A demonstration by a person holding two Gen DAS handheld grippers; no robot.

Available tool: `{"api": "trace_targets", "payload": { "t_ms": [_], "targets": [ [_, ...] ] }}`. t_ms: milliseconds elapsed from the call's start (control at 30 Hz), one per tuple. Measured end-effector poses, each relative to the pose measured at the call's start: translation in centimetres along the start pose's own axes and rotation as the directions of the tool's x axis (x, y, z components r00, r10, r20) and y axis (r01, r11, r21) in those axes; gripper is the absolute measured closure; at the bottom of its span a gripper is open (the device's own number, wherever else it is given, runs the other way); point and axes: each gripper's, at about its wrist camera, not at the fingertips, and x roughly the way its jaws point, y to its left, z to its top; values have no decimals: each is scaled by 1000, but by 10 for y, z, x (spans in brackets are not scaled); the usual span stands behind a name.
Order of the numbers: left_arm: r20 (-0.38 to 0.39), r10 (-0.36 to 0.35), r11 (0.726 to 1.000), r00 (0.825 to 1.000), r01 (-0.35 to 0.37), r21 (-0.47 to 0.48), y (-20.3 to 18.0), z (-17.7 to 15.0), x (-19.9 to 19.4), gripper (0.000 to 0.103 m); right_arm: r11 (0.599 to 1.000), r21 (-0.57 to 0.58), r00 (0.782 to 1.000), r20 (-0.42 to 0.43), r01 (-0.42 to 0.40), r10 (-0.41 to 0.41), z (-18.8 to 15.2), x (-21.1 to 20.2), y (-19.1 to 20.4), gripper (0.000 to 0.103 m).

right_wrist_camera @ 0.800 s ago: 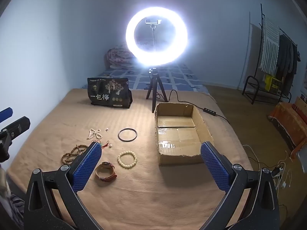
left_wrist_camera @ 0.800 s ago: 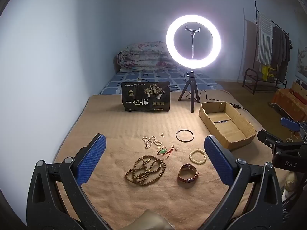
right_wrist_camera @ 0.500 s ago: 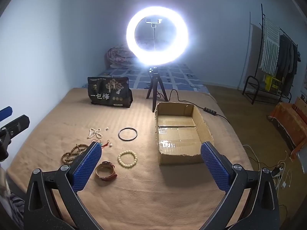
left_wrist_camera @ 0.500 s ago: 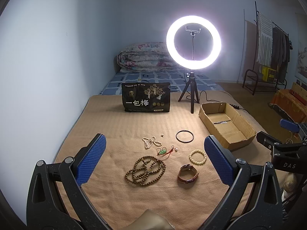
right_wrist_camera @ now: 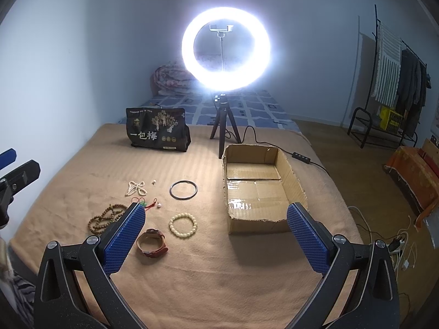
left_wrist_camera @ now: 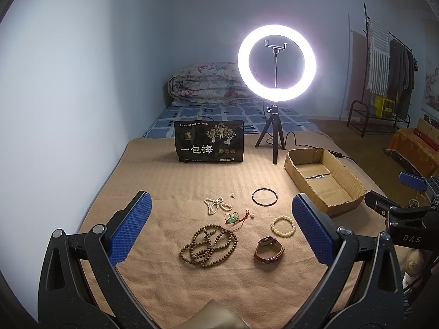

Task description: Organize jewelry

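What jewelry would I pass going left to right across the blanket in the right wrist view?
Brown prayer beads → white bead string → leather-strap watch → cream bead bracelet → then the cardboard box.

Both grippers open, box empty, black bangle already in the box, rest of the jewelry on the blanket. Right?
One error: the black bangle is not in the box; it lies on the blanket, left of the box, as the right wrist view shows. The rest stands: left gripper and right gripper are both open, and the box is empty.
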Motion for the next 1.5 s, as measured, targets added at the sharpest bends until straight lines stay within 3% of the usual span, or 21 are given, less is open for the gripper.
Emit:
{"api": "trace_targets", "payload": {
  "t_ms": [1500],
  "targets": [
    [5,2,1000,1000,-2,2,-1,-2,-1,0,1000,1,1000,-8,-1,1,-1,2,3,1]
  ]
}}
